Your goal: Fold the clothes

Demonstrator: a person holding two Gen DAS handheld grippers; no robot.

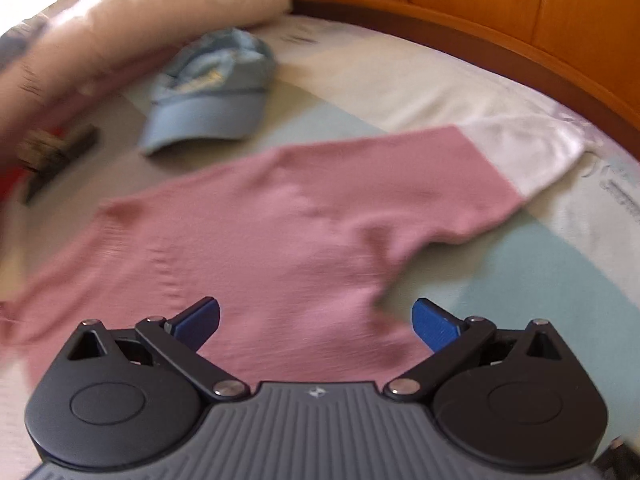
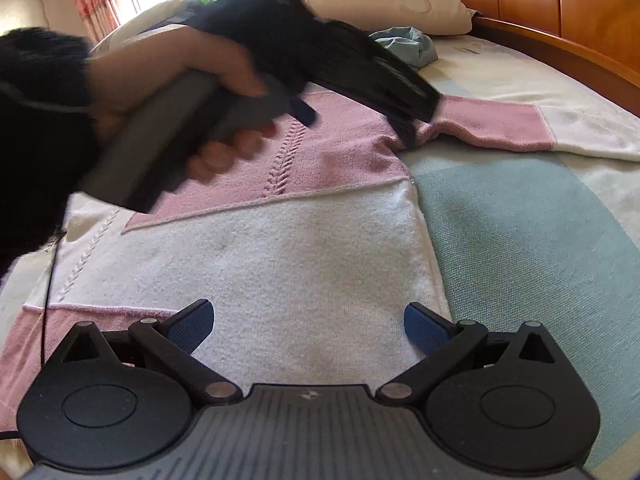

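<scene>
A pink and white knit sweater (image 2: 256, 248) lies spread flat on the bed (image 2: 520, 240), one sleeve (image 2: 520, 128) stretched out; no writing on it is legible. The left tool (image 1: 316, 322) hovers open over its pink part, and the right tool (image 2: 309, 326) is open above its white panel. A blue cap (image 1: 208, 96) sits near a pillow (image 2: 392, 0).

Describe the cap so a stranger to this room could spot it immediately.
Start at the orange wooden headboard and drop to the bed below it. Beside the cream pillow and just beyond the spread pink and white sweater lies the cap. It is the only light blue, brimmed item; everything around it is pink, white or cream.
</scene>
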